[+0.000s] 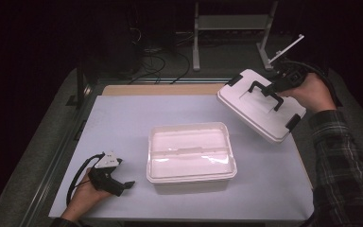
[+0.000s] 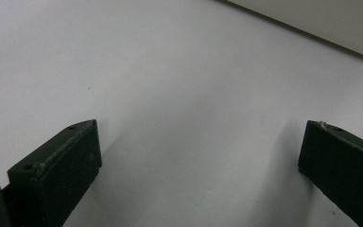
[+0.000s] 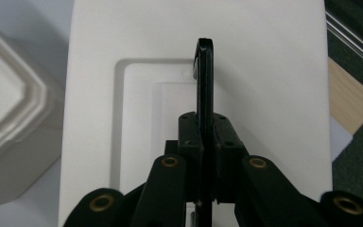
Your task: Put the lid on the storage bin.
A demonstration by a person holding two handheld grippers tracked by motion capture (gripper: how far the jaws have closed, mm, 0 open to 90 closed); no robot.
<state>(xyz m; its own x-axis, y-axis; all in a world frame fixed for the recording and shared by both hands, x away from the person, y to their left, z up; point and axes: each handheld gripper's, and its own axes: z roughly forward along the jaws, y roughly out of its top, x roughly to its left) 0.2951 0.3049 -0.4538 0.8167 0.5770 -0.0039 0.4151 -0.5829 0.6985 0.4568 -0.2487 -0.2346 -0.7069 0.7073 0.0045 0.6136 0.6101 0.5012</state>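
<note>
Right gripper view, jaws: my right gripper (image 3: pixel 203 142) is clamped tight on the black handle (image 3: pixel 204 80) of the white lid (image 3: pixel 274 71), the handle's thin edge running straight up between the jaws.
Lid position: from the high view, the lid (image 1: pixel 250 106) hangs tilted in the air over the table's far right corner, well apart from the box, with my right hand (image 1: pixel 312 92) behind it.
Left jaws: my left gripper (image 2: pixel 198 156) stands wide apart with nothing between, just above the bare white table (image 2: pixel 170 71).
Left hand: in the high view it rests low at the near left, gripper (image 1: pixel 123 186) pointing toward the box.
Box: the open white box (image 1: pixel 191 158) sits mid-table, an inner tray visible inside, lid off.
Risk, swing: I judge the lid could pivot on its hinged handle, since I grip only that narrow bar.
Risk, slip: the tilt loads one side; a loosened grip would drop it onto the table edge.
Risk, box: nothing holds it; a nudge could slide it.
</note>
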